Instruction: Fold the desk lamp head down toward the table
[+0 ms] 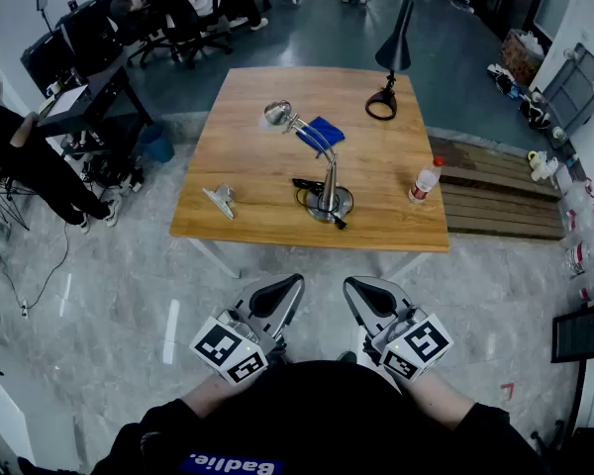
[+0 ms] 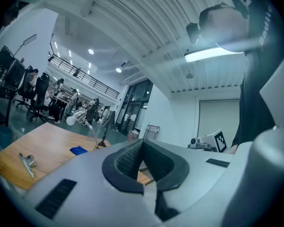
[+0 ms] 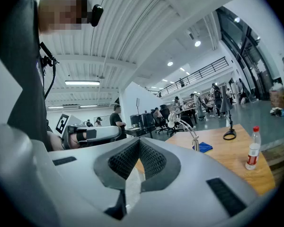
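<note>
The left gripper (image 1: 282, 295) and right gripper (image 1: 361, 297) point level, jaws closed and empty. Ahead, the desk lamp (image 1: 329, 202) stands on a wooden table (image 1: 247, 146) in an office.

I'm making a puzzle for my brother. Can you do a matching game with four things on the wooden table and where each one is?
Things:
1 silver lamp
2 black lamp
3 blue cloth
4 bottle

Places:
A standing upright by the right edge of the table
B at the far edge
C lying flat around the middle
D round base close to the front edge

Pairs: 1-D, 2-B, 3-C, 4-A
</note>
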`<action>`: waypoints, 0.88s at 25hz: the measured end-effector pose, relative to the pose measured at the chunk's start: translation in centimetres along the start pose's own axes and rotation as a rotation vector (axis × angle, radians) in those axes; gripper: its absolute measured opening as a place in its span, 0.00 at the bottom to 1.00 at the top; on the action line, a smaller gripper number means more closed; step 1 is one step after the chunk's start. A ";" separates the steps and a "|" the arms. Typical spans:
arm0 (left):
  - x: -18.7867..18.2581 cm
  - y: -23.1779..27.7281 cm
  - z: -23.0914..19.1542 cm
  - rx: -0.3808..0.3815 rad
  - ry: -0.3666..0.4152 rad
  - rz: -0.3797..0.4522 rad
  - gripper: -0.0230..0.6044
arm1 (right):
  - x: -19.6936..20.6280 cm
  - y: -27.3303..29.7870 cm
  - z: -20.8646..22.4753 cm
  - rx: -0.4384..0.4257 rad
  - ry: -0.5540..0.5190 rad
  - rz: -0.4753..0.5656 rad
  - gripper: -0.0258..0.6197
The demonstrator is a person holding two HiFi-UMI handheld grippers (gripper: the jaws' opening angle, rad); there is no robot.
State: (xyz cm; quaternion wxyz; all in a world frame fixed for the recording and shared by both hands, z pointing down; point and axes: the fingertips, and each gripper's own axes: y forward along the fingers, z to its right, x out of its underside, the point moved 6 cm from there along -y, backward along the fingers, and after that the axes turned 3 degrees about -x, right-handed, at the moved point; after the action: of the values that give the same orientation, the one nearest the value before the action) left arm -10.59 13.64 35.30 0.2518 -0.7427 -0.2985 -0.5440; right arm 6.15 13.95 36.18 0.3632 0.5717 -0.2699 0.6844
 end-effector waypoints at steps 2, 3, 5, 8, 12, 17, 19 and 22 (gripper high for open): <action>0.1 0.0 0.0 0.001 0.003 -0.003 0.05 | 0.0 0.0 0.0 0.000 0.001 0.000 0.05; 0.1 0.0 0.1 0.001 0.005 -0.005 0.05 | 0.1 0.0 0.0 0.000 0.001 -0.001 0.05; 0.1 0.0 0.2 0.001 0.009 -0.007 0.05 | 0.1 0.0 0.0 -0.001 0.002 0.000 0.05; 0.1 0.1 0.3 0.000 0.012 -0.007 0.05 | 0.0 -0.1 0.1 -0.002 0.004 0.003 0.05; 0.3 0.5 0.4 0.001 0.015 -0.010 0.05 | 0.1 -0.3 0.4 -0.003 0.006 0.007 0.05; 0.4 1.1 0.5 -0.001 0.015 -0.021 0.05 | -0.2 -0.5 0.9 -0.002 0.015 0.018 0.05; 0.5 1.4 0.6 -0.001 0.016 -0.024 0.05 | -0.2 -0.6 1.3 -0.003 0.014 0.020 0.05; 0.8 2.0 0.8 -0.003 0.020 -0.028 0.05 | -0.2 -0.9 1.9 -0.006 0.013 0.020 0.05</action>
State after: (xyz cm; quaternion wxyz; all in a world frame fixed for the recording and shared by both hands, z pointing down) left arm -8.43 12.90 35.74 0.2459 -0.7334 -0.3056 -0.5552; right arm 7.98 12.95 36.33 0.3597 0.5633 -0.2751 0.6911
